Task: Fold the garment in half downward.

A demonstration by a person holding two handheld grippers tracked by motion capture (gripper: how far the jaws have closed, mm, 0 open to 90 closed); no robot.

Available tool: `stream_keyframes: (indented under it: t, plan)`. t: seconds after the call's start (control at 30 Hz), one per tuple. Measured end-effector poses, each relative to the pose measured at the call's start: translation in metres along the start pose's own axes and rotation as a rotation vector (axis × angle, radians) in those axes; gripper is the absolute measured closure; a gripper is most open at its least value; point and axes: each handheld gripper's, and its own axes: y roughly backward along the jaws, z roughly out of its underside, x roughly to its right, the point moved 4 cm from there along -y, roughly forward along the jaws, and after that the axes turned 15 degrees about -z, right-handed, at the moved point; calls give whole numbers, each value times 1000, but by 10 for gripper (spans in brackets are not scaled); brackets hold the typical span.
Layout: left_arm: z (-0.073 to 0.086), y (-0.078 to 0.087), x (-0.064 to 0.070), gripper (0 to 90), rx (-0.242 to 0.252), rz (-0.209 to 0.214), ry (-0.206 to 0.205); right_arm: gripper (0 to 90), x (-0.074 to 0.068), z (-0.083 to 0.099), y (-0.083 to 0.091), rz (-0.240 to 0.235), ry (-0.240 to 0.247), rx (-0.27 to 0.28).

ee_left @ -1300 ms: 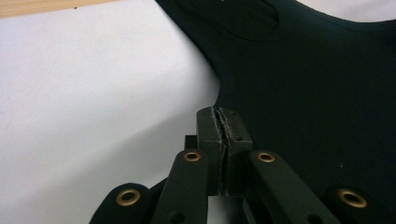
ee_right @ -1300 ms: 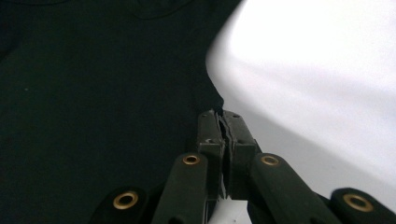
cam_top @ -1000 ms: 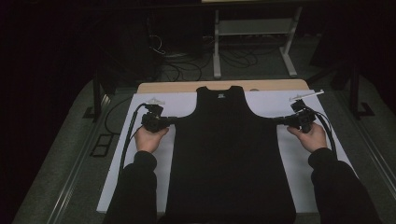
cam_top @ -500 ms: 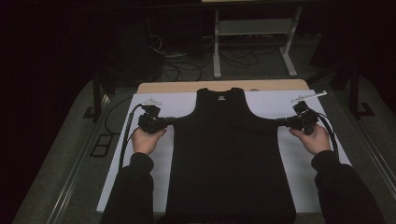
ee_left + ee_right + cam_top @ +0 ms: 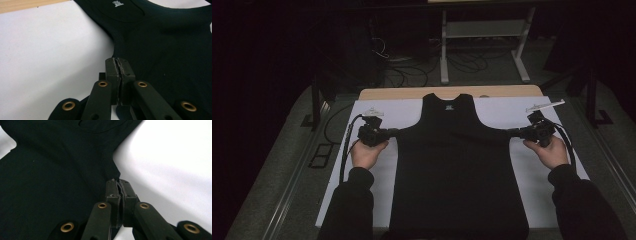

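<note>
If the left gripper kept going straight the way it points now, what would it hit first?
The black tank top: the left gripper is already shut on its side edge below the armhole and points across the chest, probably toward the right gripper.

A tank top lies flat in the middle of a sheet that covers the desk, its neck toward the far edge. The left gripper sits at its left armpit corner and the right gripper at its right one. Behind the desk, cables lie on the floor beside a stand.
</note>
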Motion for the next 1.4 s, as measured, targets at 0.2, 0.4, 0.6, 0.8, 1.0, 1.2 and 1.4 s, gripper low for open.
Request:
stream_keyframes:
  t: [0.2,0.4,0.6,0.8,1.0,1.2,1.4]
  plan:
    - [0,4,2,874,11,12,0,859,-3,1,1,-3,10,-8]
    - [4,7,4,874,14,15,1,859,-8,3,2,-5,19,-9]
    - [7,10,5,874,17,15,-10,859,-12,6,3,-10,18,-3]
    - [10,14,5,874,17,15,-19,859,-16,10,7,-18,12,10]
    - [14,16,7,874,19,22,-21,859,-20,15,12,-25,7,15]
    - [16,19,11,874,30,27,-25,859,-21,19,14,-31,2,24]
    - [21,19,11,874,31,40,-17,859,-21,21,18,-48,-22,47]
